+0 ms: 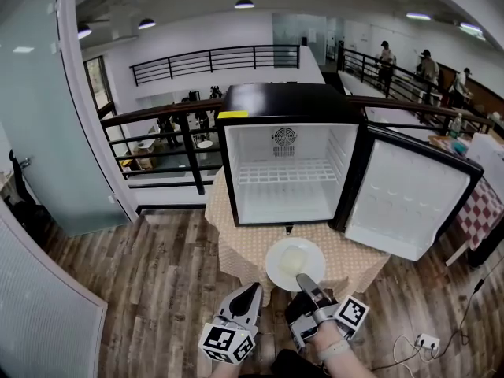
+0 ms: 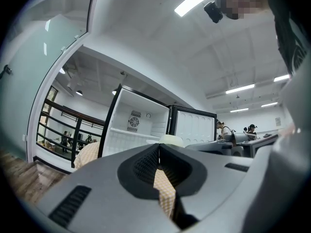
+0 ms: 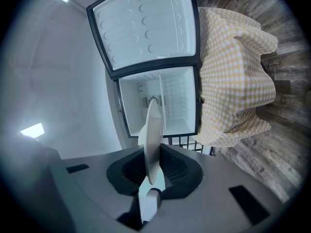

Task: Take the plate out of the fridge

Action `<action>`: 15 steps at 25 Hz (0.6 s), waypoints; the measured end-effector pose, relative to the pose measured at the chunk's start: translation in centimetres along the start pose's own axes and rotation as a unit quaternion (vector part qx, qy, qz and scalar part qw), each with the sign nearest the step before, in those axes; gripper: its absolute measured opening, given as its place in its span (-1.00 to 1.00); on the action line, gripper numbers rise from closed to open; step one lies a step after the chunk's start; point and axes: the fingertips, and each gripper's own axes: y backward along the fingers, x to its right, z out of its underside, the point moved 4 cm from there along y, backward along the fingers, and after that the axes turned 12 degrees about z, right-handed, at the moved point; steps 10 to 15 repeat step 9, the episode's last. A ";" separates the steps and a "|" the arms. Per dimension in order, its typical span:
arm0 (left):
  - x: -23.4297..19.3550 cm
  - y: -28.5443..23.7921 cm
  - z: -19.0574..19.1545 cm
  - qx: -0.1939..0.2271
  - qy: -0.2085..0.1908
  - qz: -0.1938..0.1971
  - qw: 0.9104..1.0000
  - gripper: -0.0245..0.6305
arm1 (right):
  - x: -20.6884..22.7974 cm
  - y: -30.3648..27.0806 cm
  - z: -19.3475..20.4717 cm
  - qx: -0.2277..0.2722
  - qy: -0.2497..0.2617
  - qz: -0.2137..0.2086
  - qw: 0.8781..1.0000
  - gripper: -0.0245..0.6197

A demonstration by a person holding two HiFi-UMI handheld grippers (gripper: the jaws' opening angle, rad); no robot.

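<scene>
A round white plate (image 1: 294, 263) is level above the checkered tablecloth (image 1: 240, 242), just in front of the open mini fridge (image 1: 283, 101). My right gripper (image 1: 305, 283) is shut on the plate's near rim. In the right gripper view the plate (image 3: 151, 130) stands edge-on between the pads, with the fridge's white inside (image 3: 160, 98) beyond it. My left gripper (image 1: 252, 293) hovers left of the plate, near the table's front edge, shut and holding nothing. From the left gripper view the plate (image 2: 171, 140) peeks over my left gripper (image 2: 158, 147).
The fridge door (image 1: 409, 203) swings wide to the right, over the table's right corner. Inside, the wire shelf (image 1: 285, 172) holds nothing. A black railing (image 1: 157, 124) runs behind the fridge, and a glass partition (image 1: 47, 109) stands at left. Wood floor surrounds the table.
</scene>
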 end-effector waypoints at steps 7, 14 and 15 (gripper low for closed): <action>0.9 1.2 -0.2 0.005 0.003 -0.003 1.000 -0.90 | -0.1 0.8 0.8 -0.008 0.000 0.005 1.000 -0.74; 1.0 1.5 -0.4 0.006 0.005 -0.003 1.000 -0.90 | -0.1 1.0 1.0 -0.007 -0.002 0.008 1.000 -0.74; 1.0 1.5 -0.4 0.006 0.005 -0.003 1.000 -0.90 | -0.1 1.0 1.0 -0.007 -0.002 0.008 1.000 -0.74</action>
